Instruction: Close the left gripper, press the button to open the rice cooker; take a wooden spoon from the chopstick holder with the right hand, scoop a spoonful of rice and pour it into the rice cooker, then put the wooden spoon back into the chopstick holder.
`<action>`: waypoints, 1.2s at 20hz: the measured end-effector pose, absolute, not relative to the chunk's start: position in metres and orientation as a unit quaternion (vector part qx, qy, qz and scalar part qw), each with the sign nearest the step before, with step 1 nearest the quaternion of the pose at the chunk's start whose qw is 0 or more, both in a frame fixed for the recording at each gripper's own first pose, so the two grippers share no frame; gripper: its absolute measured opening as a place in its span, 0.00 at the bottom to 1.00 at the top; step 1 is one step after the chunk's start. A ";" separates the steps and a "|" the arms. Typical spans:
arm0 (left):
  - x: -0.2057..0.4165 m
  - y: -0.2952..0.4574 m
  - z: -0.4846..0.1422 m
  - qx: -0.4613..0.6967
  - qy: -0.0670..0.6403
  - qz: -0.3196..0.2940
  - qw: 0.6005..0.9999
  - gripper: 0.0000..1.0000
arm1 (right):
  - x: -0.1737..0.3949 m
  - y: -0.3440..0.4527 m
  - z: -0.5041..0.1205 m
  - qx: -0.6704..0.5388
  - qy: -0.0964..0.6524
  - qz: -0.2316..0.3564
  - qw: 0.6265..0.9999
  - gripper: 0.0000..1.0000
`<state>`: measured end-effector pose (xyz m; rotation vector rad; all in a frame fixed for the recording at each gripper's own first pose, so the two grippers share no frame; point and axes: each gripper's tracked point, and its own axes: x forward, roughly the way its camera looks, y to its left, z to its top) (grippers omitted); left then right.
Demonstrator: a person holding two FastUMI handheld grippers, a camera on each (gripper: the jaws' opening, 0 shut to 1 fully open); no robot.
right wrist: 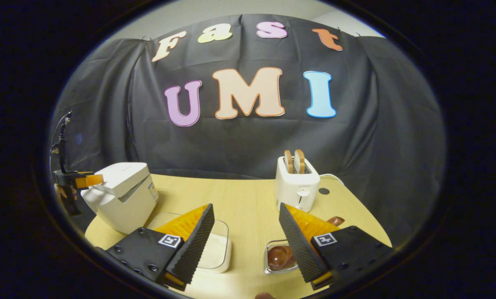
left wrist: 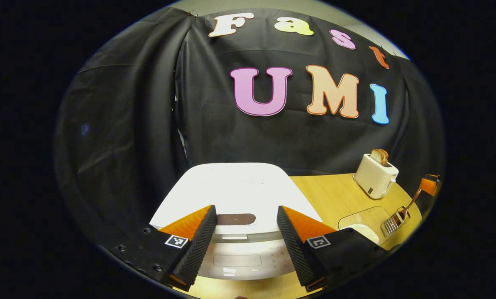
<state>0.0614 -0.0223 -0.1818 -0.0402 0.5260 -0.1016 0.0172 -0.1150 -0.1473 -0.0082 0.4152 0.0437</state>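
The white rice cooker (left wrist: 231, 185) stands right in front of my left gripper (left wrist: 245, 209), its lid down. A dark oval button (left wrist: 235, 219) on its front lies between the open fingers, which touch nothing. In the right gripper view the cooker (right wrist: 123, 195) stands at the left, with the left gripper (right wrist: 84, 180) held by a hand at its front. My right gripper (right wrist: 245, 207) hangs open above the table. Below its right finger a metal chopstick holder (right wrist: 272, 270) holds brown wooden spoons (right wrist: 279, 257). A clear box of white rice (right wrist: 216, 249) sits under the left finger.
A white toaster (right wrist: 296, 185) with two bread slices stands behind the holder, its cord trailing right. The pale wooden table (right wrist: 248, 199) ends at the black cloth wall. In the left gripper view the toaster (left wrist: 374, 174), rice box (left wrist: 362, 226) and holder (left wrist: 393, 224) lie to the right.
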 end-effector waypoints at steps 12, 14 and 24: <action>0.062 -0.021 -0.202 -0.016 0.300 -0.049 0.953 0.87 | 0.022 -0.114 -0.151 -0.005 0.208 0.022 0.978 0.99; 0.062 -0.021 -0.204 -0.017 0.314 -0.048 0.948 0.88 | 0.022 -0.111 -0.151 -0.003 0.208 0.024 0.978 0.99; 0.061 -0.023 -0.198 -0.009 0.299 -0.067 0.952 0.87 | 0.025 -0.092 -0.141 0.004 0.193 0.042 0.980 0.99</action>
